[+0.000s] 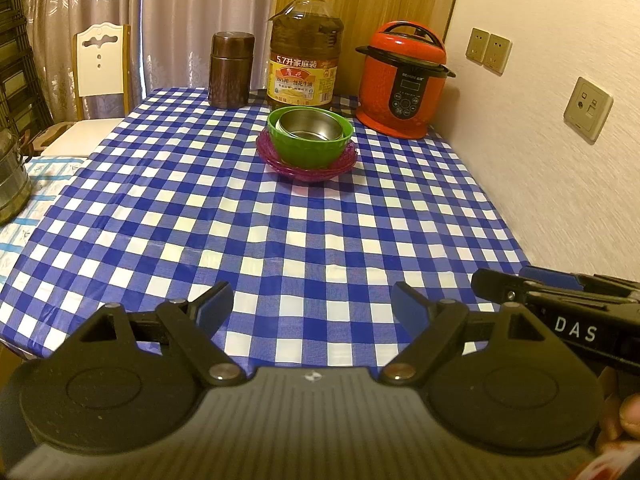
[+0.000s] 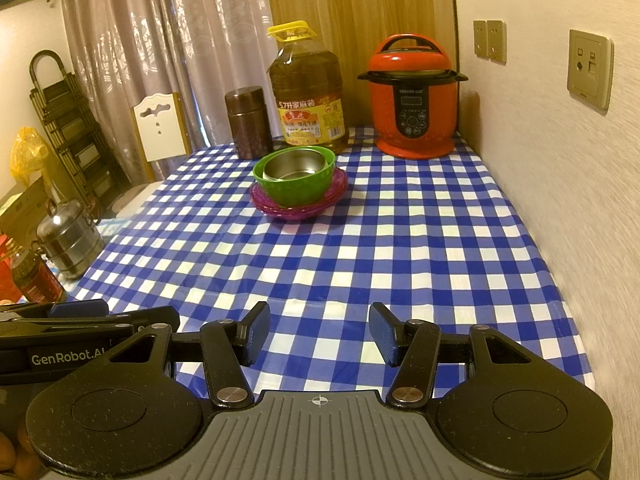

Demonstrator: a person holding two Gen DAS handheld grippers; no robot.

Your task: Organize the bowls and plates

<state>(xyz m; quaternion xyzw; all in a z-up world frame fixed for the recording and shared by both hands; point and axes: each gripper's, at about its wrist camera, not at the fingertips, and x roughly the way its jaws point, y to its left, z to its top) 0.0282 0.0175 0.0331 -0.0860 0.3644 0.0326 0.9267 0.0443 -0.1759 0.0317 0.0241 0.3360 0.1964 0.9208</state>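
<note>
A steel bowl sits inside a green bowl, which stands on purple plates at the far middle of the blue checked table. The same stack shows in the right wrist view: steel bowl, green bowl, purple plates. My left gripper is open and empty, low over the near table edge, far from the stack. My right gripper is open and empty, also at the near edge, beside the left one.
Behind the stack stand a brown canister, a large oil bottle and a red pressure cooker. A wall runs along the right. A steel tiffin and a chair are at the left.
</note>
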